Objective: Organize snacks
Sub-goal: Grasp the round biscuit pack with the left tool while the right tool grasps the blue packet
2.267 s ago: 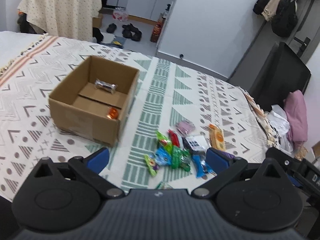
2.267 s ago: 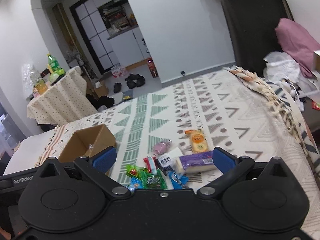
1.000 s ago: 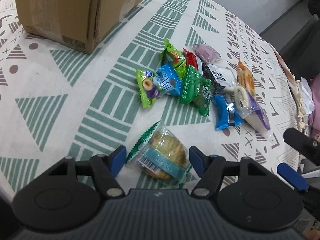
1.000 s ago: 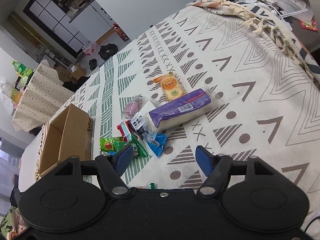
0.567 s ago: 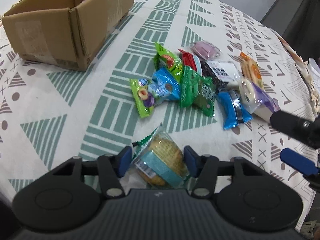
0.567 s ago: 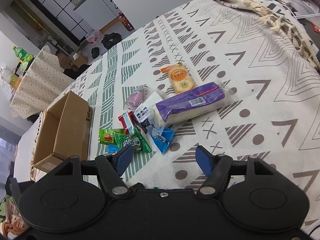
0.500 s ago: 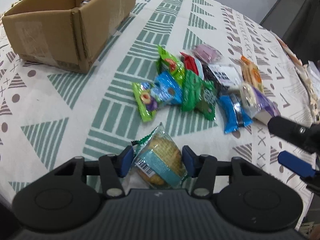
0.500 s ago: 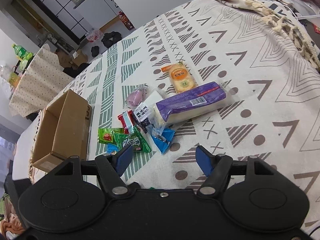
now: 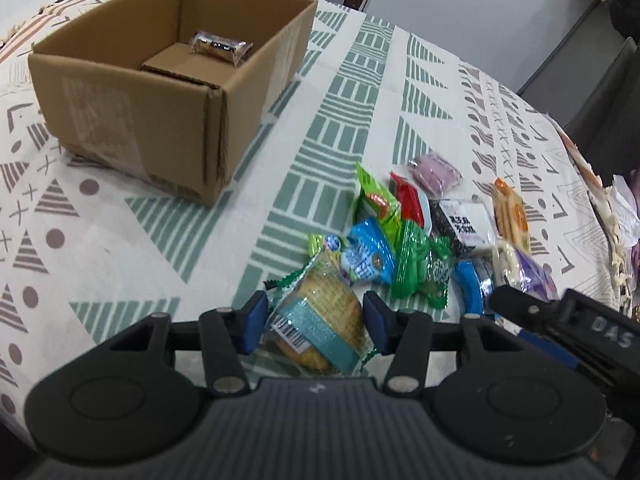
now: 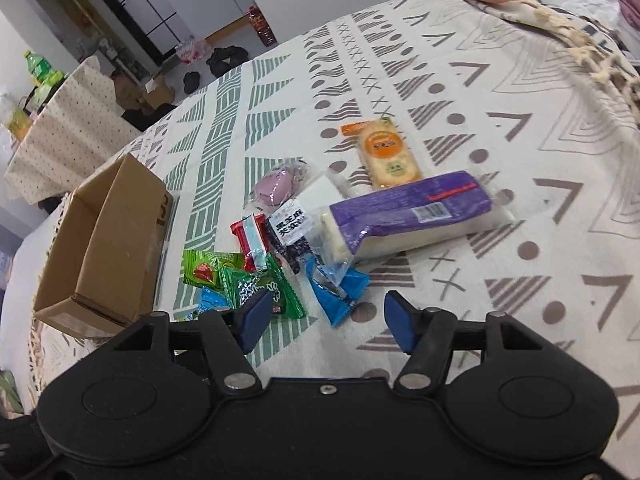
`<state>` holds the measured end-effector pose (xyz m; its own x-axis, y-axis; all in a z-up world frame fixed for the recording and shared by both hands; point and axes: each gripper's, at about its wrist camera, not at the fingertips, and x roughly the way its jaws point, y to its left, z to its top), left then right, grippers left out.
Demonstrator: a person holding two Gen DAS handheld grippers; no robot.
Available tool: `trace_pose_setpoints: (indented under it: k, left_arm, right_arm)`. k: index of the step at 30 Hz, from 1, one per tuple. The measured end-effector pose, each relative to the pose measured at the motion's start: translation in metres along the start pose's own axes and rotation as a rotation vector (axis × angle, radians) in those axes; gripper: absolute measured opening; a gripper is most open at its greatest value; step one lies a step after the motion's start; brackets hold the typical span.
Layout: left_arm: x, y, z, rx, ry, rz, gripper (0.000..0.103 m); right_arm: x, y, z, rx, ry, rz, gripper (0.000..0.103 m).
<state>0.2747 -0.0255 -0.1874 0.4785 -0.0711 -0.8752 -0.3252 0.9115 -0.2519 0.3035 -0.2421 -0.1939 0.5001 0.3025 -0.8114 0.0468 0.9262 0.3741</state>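
— What's the left gripper (image 9: 313,322) got between its blue pads (image 9: 253,317)?

— A clear-wrapped biscuit packet (image 9: 320,318) with a teal band and a barcode; a second ago the jaws stood wide around it as it lay near the front edge of the patterned cloth (image 9: 120,240), now they've come in about halfway and press on both its sides. It looks lifted, crinkly film bulging above the pads, so I'd say the pick is made and it's ready to go to the box

— And the right gripper (image 10: 326,320)?

— Its jaws are closing, still fairly wide, with nothing between them. It has dropped lower toward the pile than a moment back; just beyond its tips lie a blue sachet (image 10: 340,286) and a dark green packet (image 10: 262,290)

— Where's the box?

— The cardboard box (image 9: 168,92) sits toward the far left of the cloth, open-topped, with one silvery wrapped snack (image 9: 219,46) on its floor. Well apart from it, the heap: a long purple pack (image 10: 412,208), an orange cracker packet (image 10: 386,152), a mauve round one (image 10: 276,184), a red-and-white one (image 10: 250,242). Most of the sorting looks still to do
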Motion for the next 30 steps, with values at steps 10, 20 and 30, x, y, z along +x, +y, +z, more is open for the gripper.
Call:
trace_pose_setpoints:
  k: [10, 20, 30]
  left_arm:
    - [-0.004, 0.01, 0.006, 0.001, -0.02, 0.006, 0.051]
    - [-0.013, 0.026, 0.011, 0.006, -0.047, 0.058, 0.051]
    - [-0.039, 0.031, 0.02, -0.002, -0.114, 0.062, 0.051]
  right_arm:
    - [0.024, 0.0, 0.004, 0.01, -0.01, -0.017, 0.055]
    - [0.035, 0.002, 0.008, 0.016, -0.004, -0.011, 0.033]
    - [0.01, 0.011, 0.008, 0.027, -0.047, 0.064, 0.029]
